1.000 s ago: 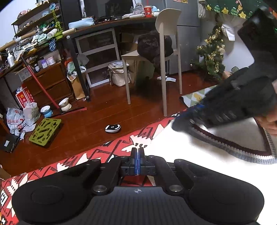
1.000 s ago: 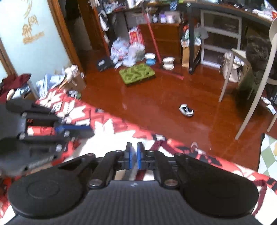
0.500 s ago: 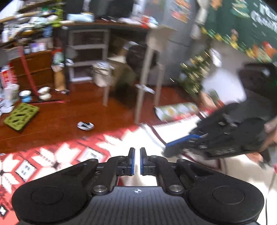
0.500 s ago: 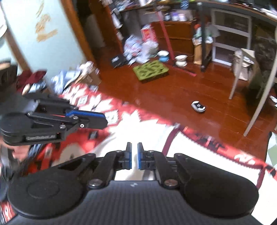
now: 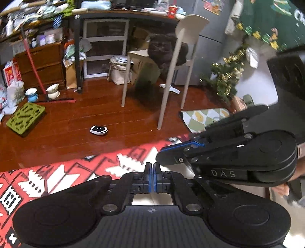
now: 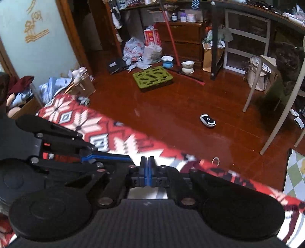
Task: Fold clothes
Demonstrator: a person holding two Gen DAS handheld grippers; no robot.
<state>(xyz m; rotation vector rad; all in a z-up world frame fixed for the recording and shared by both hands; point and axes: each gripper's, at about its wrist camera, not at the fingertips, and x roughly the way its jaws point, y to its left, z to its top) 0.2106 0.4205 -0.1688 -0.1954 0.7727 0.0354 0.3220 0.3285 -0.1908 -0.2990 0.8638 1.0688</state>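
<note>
Ahead of the tool lies a glossy red-brown wooden floor [image 5: 80, 122], catching indoor light. Straight ahead and slightly right stands a pale chair [image 5: 177, 63] with a dark fluffy shape on its seat (too dim to identify). Behind it runs a dark desk [image 5: 122, 14] over a white-framed drawer unit [image 5: 105, 47]. Further left sits a brown wooden dresser [image 5: 42, 64], a red-handled broom [image 5: 33, 61] leaning on it, two small bowls [image 5: 42, 92] at its foot. A green perforated tray [image 5: 25, 119] lies far left, a small black-and-white object [image 5: 99, 130] nearer. Off right: a small decorated Christmas tree [image 5: 226, 76] and a chequered mat [image 5: 205, 118]. A pale blue door [image 6: 32, 42] stands leftmost.
</note>
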